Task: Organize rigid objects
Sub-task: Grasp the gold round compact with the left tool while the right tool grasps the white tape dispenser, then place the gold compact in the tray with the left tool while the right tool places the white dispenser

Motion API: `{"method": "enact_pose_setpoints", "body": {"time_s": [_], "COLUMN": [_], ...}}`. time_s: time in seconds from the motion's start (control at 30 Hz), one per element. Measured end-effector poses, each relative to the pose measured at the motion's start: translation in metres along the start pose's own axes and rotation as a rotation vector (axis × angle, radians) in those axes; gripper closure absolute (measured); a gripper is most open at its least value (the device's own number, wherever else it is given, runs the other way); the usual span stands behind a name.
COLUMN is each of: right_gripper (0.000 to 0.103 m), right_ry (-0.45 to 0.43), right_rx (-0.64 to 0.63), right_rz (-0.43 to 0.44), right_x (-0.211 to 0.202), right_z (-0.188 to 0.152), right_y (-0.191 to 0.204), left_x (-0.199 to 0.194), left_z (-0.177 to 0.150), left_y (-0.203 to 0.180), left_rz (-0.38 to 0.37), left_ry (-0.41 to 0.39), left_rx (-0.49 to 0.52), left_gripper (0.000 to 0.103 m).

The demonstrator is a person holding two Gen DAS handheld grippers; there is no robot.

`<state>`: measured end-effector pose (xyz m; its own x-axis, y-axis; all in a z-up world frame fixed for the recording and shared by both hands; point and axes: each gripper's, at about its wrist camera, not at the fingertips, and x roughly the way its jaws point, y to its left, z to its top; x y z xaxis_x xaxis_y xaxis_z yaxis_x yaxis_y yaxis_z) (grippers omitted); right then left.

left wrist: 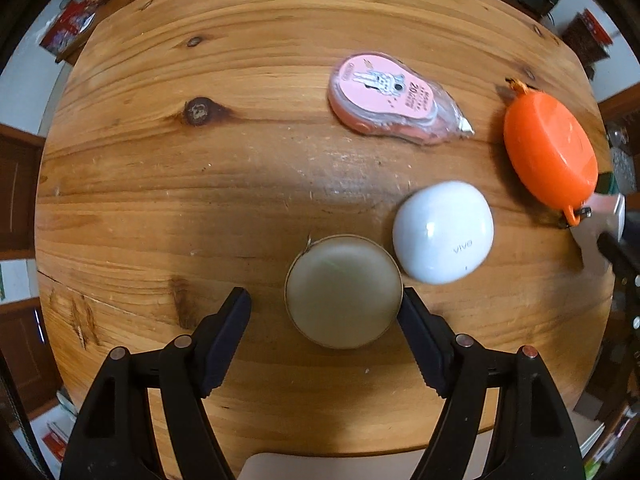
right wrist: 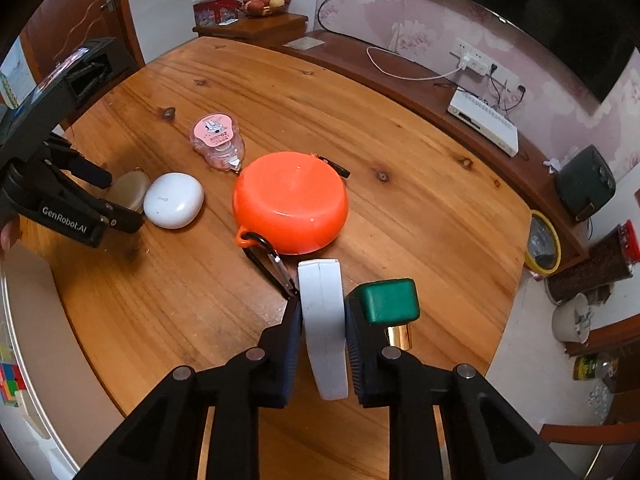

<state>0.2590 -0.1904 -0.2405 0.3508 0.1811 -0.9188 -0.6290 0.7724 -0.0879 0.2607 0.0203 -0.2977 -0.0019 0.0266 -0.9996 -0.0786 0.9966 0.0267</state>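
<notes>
The left hand-held gripper (left wrist: 324, 304) points down at the wooden surface (left wrist: 200, 184), jaws spread on either side of a round tin (left wrist: 343, 291); its right pad looks to touch the rim, the left stands clear. The right hand-held gripper (right wrist: 323, 320) pinches a flat white case (right wrist: 323, 320) on edge, beside a green block (right wrist: 387, 301) and near the orange case (right wrist: 290, 202).

A: From where does the left wrist view look?

B: Straight down, close above the round wooden desk (left wrist: 200, 200), over a beige round tin (left wrist: 343, 291).

A: And the right wrist view?

B: Slanting down across the same desk (right wrist: 400, 200) toward a wall with a white router box (right wrist: 483, 121).

A: What do both show?

B: The orange round case (left wrist: 549, 152) (right wrist: 290, 202), and just beside it the white glossy earbud case (left wrist: 443, 233) (right wrist: 173, 205).
</notes>
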Motion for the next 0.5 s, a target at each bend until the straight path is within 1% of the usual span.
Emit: {"method": "enact_pose_setpoints", "body": {"time_s": [0.1, 0.17, 0.23, 0.27, 0.37, 0.5], "right_gripper": [0.083, 0.083, 0.083, 0.083, 0.083, 0.083], "right_ry": [0.006, 0.009, 0.015, 0.019, 0.025, 0.018], "right_rx": [0.017, 0.041, 0.065, 0.077, 0.093, 0.125], "right_rz": [0.007, 0.022, 0.046, 0.06, 0.084, 0.117], "right_x": [0.003, 0.003, 0.002, 0.002, 0.0, -0.009], "right_z": [0.0, 0.0, 0.0, -0.001, -0.003, -0.007], "right_y": [-0.002, -0.004, -0.007, -0.008, -0.007, -0.007], "left_x": [0.0, 0.0, -0.004, -0.006, -0.01, -0.015], "left_z": [0.002, 0.001, 0.002, 0.006, 0.004, -0.007], "left_y": [0.001, 0.002, 0.001, -0.001, 0.005, 0.012], "left_rz": [0.0, -0.005, -0.006, -0.007, 0.0, 0.011], "left_ry": [-0.013, -0.023, -0.04, -0.046, -0.053, -0.064], "left_rx": [-0.005, 0.0, 0.01, 0.013, 0.015, 0.002], "left_gripper": [0.025, 0.027, 0.035, 0.044, 0.044, 0.044]}}
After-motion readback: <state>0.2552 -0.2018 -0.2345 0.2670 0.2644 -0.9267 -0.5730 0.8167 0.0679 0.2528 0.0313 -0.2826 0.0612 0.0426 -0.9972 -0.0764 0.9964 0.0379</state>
